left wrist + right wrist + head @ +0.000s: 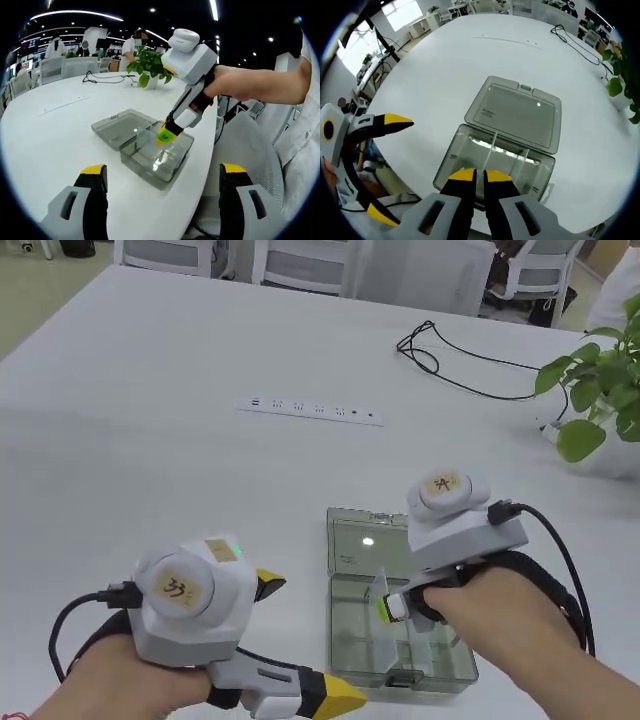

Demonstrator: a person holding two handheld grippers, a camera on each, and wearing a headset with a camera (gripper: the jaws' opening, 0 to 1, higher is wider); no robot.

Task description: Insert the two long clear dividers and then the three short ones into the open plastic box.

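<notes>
**Over the open box: a divider going in**

At the bottom left of the head view, the left gripper (308,642) is hanging wide open and holding nothing, near the left side of the plastic box (337,640). It is probably waiting there to leave the box free. Just right of it, at lower centre, the right gripper (390,608) is reaching down into the box with its jaws pinched narrow on a clear divider (380,585), which is tilting above the box floor. The right gripper view is showing that divider edge-on, running from the jaw gap toward the far wall, presumably being lined up before it is pressed down. Other dividers appear to be standing in the box already, though I cannot tell how many. Behind the box, the lid (365,540) is lying flat open on the counter (150,440). Toward the top of the frame, a power strip (310,408), a black cable (450,365) and a potted plant (600,390) are sitting well apart from the work.
</notes>
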